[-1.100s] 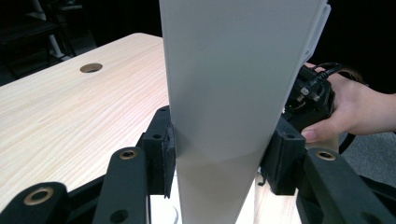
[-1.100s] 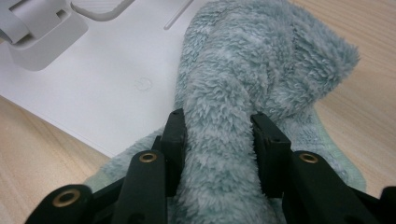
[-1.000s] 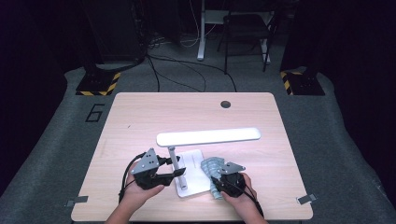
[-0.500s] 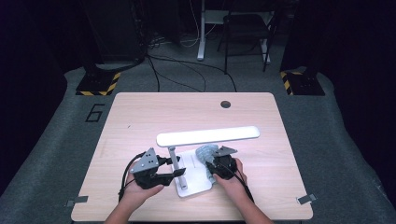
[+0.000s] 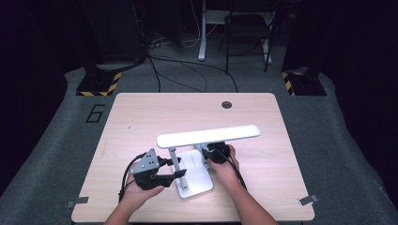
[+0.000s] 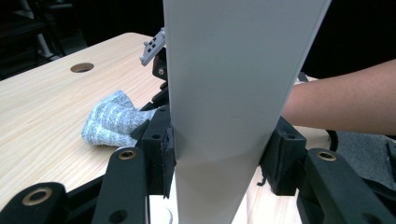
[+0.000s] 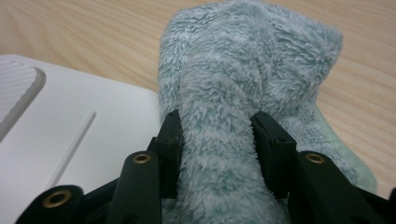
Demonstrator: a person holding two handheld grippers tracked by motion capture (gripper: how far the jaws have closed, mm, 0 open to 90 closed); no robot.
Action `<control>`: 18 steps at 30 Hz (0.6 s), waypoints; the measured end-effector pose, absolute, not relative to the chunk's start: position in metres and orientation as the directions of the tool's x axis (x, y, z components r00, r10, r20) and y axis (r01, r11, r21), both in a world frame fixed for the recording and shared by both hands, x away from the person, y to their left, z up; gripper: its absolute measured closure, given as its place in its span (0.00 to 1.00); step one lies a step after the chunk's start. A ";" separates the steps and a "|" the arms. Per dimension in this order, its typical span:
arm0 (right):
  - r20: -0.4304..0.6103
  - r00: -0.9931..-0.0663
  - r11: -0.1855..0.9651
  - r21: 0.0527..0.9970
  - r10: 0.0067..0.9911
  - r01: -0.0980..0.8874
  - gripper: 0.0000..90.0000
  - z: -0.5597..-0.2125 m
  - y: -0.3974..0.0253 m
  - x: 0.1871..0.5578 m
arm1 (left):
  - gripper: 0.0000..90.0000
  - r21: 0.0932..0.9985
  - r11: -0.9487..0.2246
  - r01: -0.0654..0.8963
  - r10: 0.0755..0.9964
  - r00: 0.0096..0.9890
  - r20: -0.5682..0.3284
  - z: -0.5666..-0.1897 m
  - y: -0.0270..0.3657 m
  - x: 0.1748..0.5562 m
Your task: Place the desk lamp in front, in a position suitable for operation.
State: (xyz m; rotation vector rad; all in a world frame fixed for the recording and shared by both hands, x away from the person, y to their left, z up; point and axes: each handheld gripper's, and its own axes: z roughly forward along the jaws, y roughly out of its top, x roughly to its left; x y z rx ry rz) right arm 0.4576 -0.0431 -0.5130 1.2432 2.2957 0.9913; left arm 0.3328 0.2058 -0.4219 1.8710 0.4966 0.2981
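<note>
Fluffy grey-green cloth point(image 7: 233, 116) is pinched in my right gripper point(image 5: 213, 152), sitting on the table just off the far edge of the desk lamp's base point(image 5: 199, 176). Left gripper point(image 5: 176, 168) clamps the lamp stem point(image 6: 224, 107). Wiping looks barely started; base and head point(image 5: 209, 136) remain.

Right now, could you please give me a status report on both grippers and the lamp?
Left gripper shut on lamp post. Right gripper shut on fluffy cloth, at the lamp base far edge. Lamp head overhangs right gripper; nothing else in the way.
</note>
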 end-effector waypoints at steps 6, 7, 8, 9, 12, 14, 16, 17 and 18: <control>0.023 -0.571 0.384 0.717 0.821 0.581 0.69 -0.512 -0.045 0.450 | 0.59 0.935 -0.299 0.189 0.492 0.870 -0.019 -0.422 0.204 0.331; 0.016 -0.578 0.392 0.720 0.816 0.573 0.69 -0.512 -0.046 0.447 | 0.59 0.933 -0.303 0.194 0.490 0.871 -0.022 -0.421 0.204 0.331; 0.010 -0.583 0.398 0.721 0.812 0.567 0.69 -0.512 -0.048 0.441 | 0.59 0.933 -0.303 0.195 0.491 0.871 -0.023 -0.421 0.204 0.331; 0.014 -0.588 0.399 0.720 0.809 0.567 0.69 -0.512 -0.049 0.437 | 0.59 0.932 -0.305 0.195 0.491 0.871 -0.021 -0.421 0.204 0.330; 0.028 -0.615 0.407 0.726 0.788 0.554 0.69 -0.513 -0.061 0.421 | 0.59 0.936 -0.297 0.189 0.497 0.868 -0.017 -0.422 0.203 0.331; 0.053 -0.617 0.395 0.724 0.786 0.565 0.69 -0.513 -0.066 0.409 | 0.59 0.936 -0.293 0.194 0.502 0.865 -0.022 -0.422 0.202 0.330; 0.042 -0.630 0.409 0.726 0.776 0.553 0.69 -0.513 -0.071 0.396 | 0.59 0.936 -0.294 0.193 0.502 0.865 -0.021 -0.422 0.202 0.330; 0.029 -0.641 0.422 0.730 0.767 0.538 0.69 -0.514 -0.074 0.390 | 0.59 0.936 -0.295 0.194 0.497 0.868 -0.023 -0.422 0.203 0.331; 0.020 -0.647 0.429 0.732 0.762 0.528 0.68 -0.514 -0.077 0.384 | 0.59 0.936 -0.296 0.193 0.499 0.867 -0.021 -0.421 0.203 0.331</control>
